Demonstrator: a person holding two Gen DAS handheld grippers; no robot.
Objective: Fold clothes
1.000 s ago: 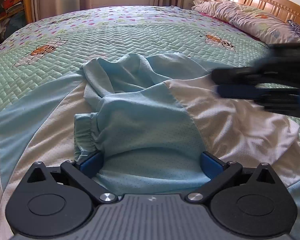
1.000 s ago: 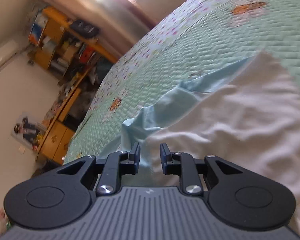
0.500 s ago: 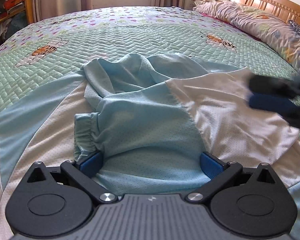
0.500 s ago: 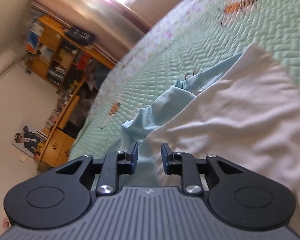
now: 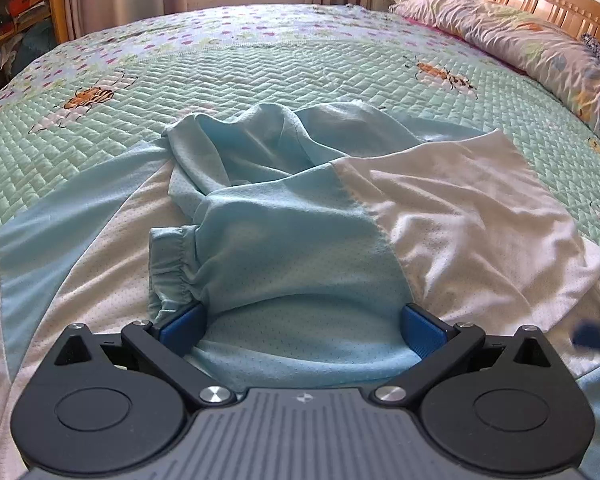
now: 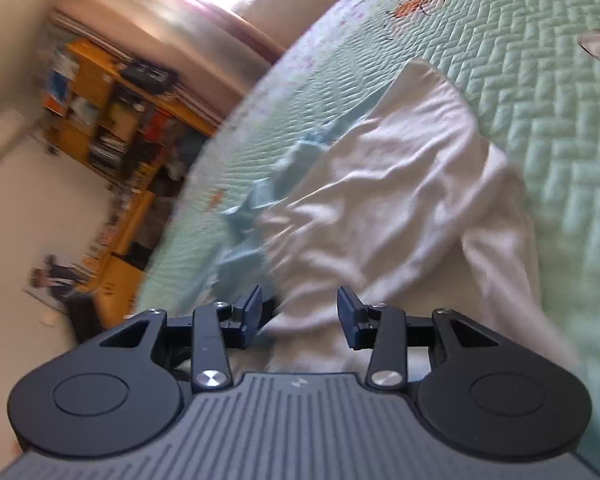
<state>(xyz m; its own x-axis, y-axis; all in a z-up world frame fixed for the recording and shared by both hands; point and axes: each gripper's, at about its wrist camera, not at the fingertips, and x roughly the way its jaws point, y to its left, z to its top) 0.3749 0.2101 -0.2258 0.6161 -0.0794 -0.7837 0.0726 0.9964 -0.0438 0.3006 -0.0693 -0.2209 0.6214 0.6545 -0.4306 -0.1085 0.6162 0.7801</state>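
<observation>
Left tongs (image 5: 302, 326): spread wide, pads bedded in the blue fabric, which bulges up between them; whether they pinch it cannot be told.
Garment (image 5: 300, 240): blue and white, on the bed (image 5: 300, 76), stretching ahead of the left tongs and to both sides.
Cuff (image 5: 168, 264): just ahead-left of the left tongs, lying on the white body.
Progress: early; sleeve laid across the body, blue bunched, white side (image 6: 400, 200) rumpled; squaring and further folds left, by my reckoning.
Right tongs (image 6: 298, 312): opening, about half spread, nothing gripped; white cloth below and ahead.
Writing: none readable; a small emblem on each tong body, not legible.
</observation>
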